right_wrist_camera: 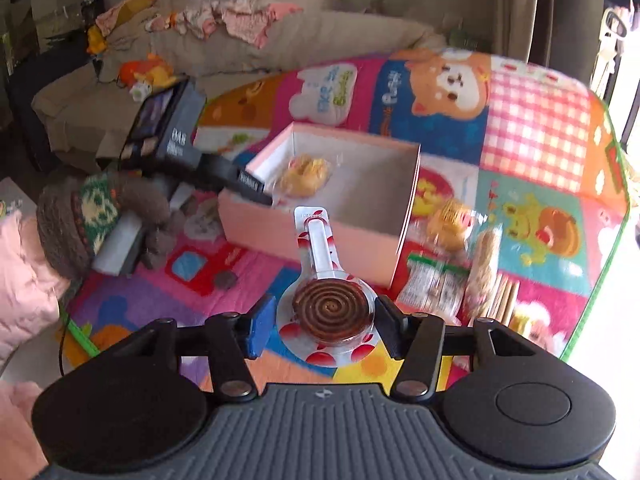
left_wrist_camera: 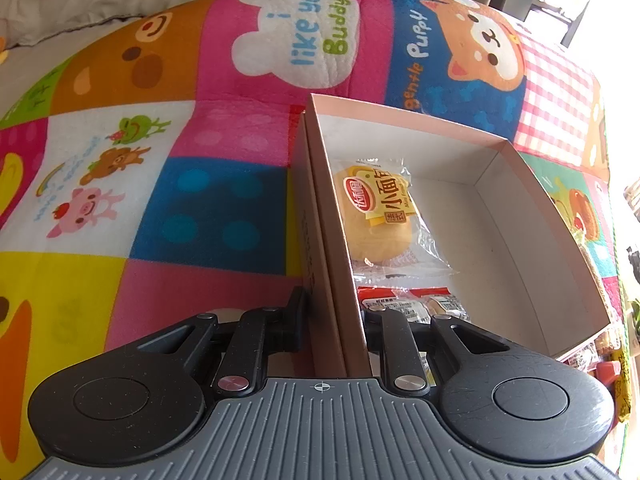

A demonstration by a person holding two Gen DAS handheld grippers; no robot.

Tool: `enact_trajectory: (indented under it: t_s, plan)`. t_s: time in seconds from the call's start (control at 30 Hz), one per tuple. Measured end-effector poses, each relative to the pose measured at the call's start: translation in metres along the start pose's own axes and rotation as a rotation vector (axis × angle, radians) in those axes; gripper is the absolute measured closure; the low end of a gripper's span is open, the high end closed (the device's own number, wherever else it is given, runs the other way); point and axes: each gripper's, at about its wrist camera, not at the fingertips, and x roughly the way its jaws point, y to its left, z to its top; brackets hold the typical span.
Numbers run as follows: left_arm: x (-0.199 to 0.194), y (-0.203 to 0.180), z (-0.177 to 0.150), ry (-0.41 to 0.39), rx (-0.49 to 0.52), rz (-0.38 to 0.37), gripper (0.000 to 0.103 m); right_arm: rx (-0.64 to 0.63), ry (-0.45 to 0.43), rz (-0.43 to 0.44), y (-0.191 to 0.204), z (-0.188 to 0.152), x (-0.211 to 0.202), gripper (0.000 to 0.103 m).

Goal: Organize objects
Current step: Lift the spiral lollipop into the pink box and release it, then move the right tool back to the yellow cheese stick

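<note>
A pink cardboard box (left_wrist_camera: pixel 560 236) lies open on the colourful play mat. Inside are a wrapped yellow bun (left_wrist_camera: pixel 374 212) and a red-labelled snack packet (left_wrist_camera: pixel 412 302). My left gripper (left_wrist_camera: pixel 334 312) is shut on the box's near-left wall, one finger outside, one inside. In the right wrist view the box (right_wrist_camera: pixel 316 236) sits ahead with the bun (right_wrist_camera: pixel 306 174) in it and my left gripper (right_wrist_camera: pixel 224 172) at its left corner. My right gripper (right_wrist_camera: pixel 324 322) is shut on a wrapped brown spiral lollipop (right_wrist_camera: pixel 330 312), held above the mat in front of the box.
More wrapped snacks lie on the mat (right_wrist_camera: pixel 532 128) right of the box: another bun (right_wrist_camera: pixel 452 224), a green-edged packet (right_wrist_camera: pixel 432 284), biscuit sticks (right_wrist_camera: pixel 504 296). A plush toy (right_wrist_camera: pixel 92 216) and a sofa (right_wrist_camera: pixel 248 52) with clothes stand at the left and back.
</note>
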Motion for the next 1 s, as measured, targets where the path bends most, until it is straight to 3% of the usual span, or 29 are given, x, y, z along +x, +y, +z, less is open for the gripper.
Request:
enact_trajectory:
  t_s: [0.13, 0.37, 0.47, 0.63, 0.8, 1.0]
  plan:
    - [-0.001, 0.001, 0.000, 0.000, -0.005, -0.006, 0.081, 0.010, -0.095, -0.013, -0.005, 0.037, 0.010, 0.049]
    - [-0.001, 0.001, 0.000, 0.002, -0.005, -0.007, 0.081, 0.076, -0.146, -0.047, -0.010, 0.091, 0.076, 0.048]
    - [-0.001, 0.001, 0.000, -0.001, -0.003, -0.009, 0.081, 0.080, -0.140, -0.105, -0.013, 0.098, 0.104, 0.037]
    - [0.000, 0.002, -0.001, -0.004, -0.002, -0.013, 0.081, 0.095, -0.079, -0.138, -0.023, 0.068, 0.115, 0.032]
    - [-0.001, 0.002, -0.003, -0.010, -0.005, -0.012, 0.081, 0.085, -0.041, -0.221, -0.033, 0.015, 0.094, 0.021]
    - [-0.001, 0.001, -0.005, -0.018, -0.008, -0.005, 0.081, 0.174, 0.049, -0.301, -0.051, -0.047, 0.075, 0.019]
